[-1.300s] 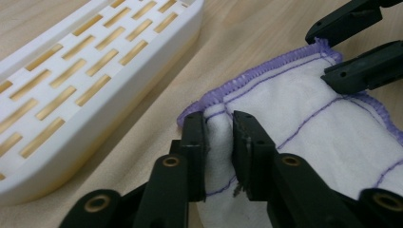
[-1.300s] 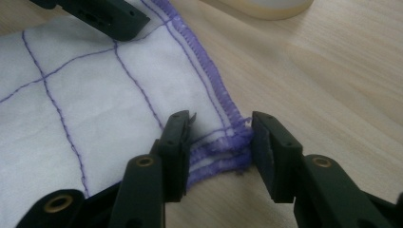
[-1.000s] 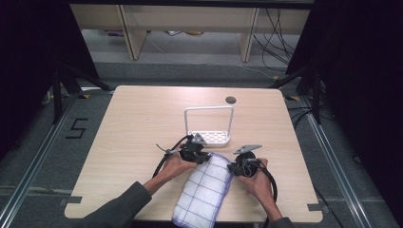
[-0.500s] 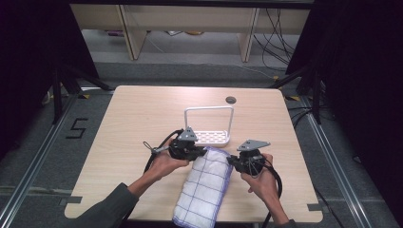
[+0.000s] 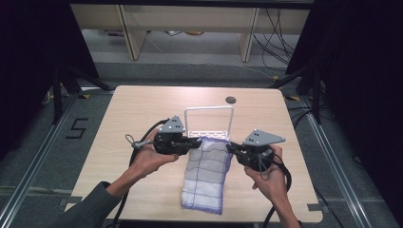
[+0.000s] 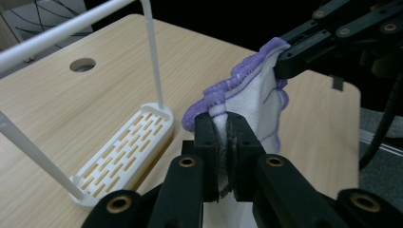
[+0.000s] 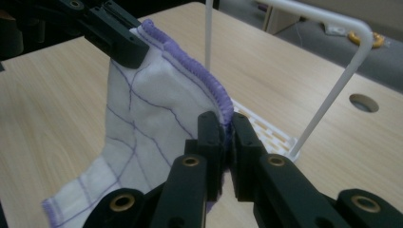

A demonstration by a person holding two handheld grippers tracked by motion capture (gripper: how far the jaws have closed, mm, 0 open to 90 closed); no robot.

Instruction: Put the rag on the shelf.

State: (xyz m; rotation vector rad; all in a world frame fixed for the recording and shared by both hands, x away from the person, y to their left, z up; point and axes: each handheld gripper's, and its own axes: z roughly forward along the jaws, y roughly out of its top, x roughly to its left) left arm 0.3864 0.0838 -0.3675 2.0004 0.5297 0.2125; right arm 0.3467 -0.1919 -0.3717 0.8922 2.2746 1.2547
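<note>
Here, cloth (image 5: 206,166) corners pinched, both tongs.

White purple-edged cloth (image 5: 206,173), top corners lifted

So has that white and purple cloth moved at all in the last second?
Yes. The cloth has been carried away from the person, toward the white rack: its top edge, held by both claws, now reaches the rack's base, and it was short of it before.

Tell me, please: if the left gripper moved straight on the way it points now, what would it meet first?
Probably the right gripper. The left gripper, shut on the cloth, points along the cloth's raised edge toward it. The rack lies off to one side. Depth is uncertain.
</note>
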